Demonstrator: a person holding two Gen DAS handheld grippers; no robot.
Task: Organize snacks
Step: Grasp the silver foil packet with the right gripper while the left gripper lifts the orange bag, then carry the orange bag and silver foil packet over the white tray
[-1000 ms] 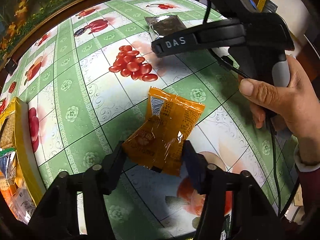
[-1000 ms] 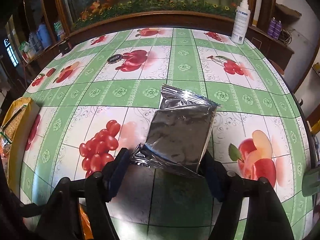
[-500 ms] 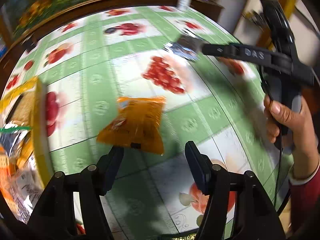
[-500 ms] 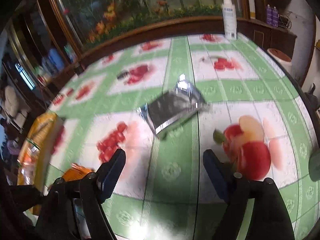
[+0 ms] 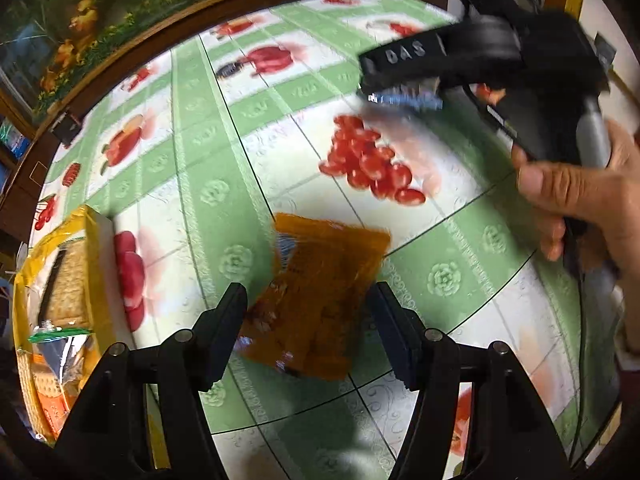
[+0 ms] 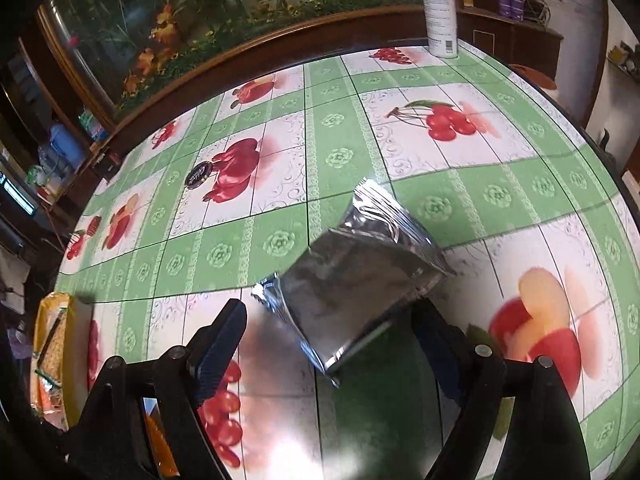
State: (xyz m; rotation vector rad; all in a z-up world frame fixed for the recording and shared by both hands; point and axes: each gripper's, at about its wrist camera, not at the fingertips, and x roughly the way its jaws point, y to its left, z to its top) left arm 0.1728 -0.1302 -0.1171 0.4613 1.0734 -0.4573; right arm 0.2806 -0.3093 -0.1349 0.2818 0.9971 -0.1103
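Observation:
An orange snack packet lies on the fruit-print tablecloth between the fingers of my open left gripper, which touches nothing. A silver foil packet lies on the cloth between the fingers of my open right gripper; its near right corner is close to the right finger. The right gripper also shows in the left wrist view, held by a hand, with the blurred silver packet under it.
A yellow box with crackers and other snack packs stands at the table's left edge, and shows in the right wrist view. A white bottle stands at the far edge. A small dark round item lies at mid-left.
Both grippers swung away from their packets and came back down around them. The silver packet now lies turned at an angle. Both stay open.

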